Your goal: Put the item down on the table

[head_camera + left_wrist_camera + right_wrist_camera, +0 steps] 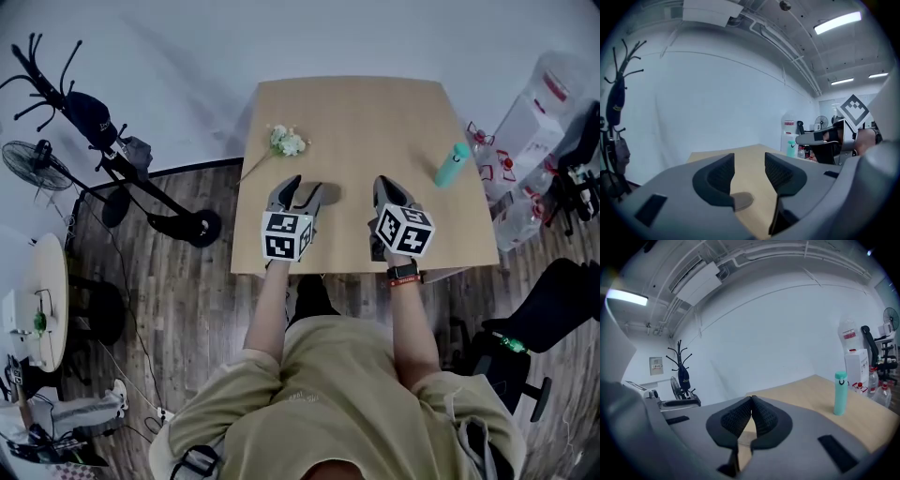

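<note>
One table [375, 122], one flower sprig [288, 142], one teal bottle [452, 164]

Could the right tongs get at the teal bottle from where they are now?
Probably yes. The teal bottle stands upright on the table, ahead and to the right of the right tongs, with only bare tabletop between. Their jaws are shut, so they would have to open first.

a small white-flowered sprig [288, 142] lies flat on the wooden table [375, 112], stem toward its left edge.
</note>
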